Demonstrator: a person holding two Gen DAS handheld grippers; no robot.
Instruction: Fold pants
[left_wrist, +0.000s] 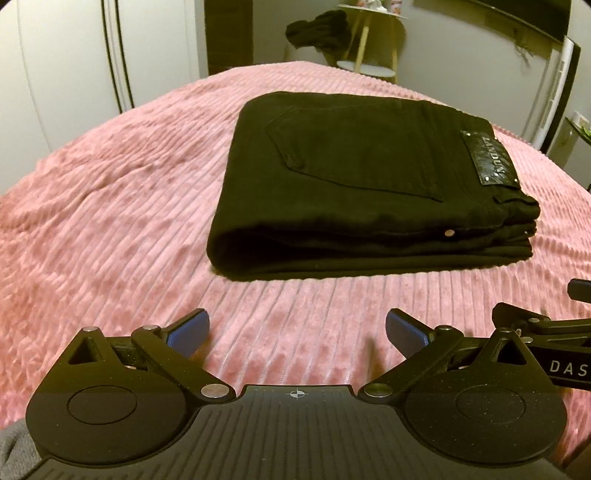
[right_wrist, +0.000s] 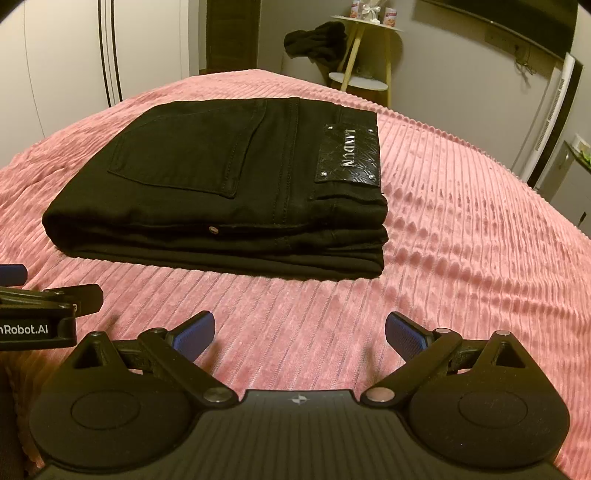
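The black pants (left_wrist: 354, 184) lie folded into a thick, neat stack on the pink ribbed bedspread (left_wrist: 110, 206), near the middle of the bed, back pocket (right_wrist: 184, 147) and leather brand patch (right_wrist: 349, 153) facing up. The waistband end points toward the bed's right side, the rounded fold toward its left. Both tools sit near the bed's front edge, apart from the pants and touching nothing. The left gripper (left_wrist: 297, 332) is spread wide and empty, blue pads (left_wrist: 186, 330) facing each other. The right gripper (right_wrist: 299, 332) is also spread wide and empty, just beside the left one. Beyond the bed's far edge stands a small round table (right_wrist: 369, 22) with dark cloth (right_wrist: 317, 38) draped on it.
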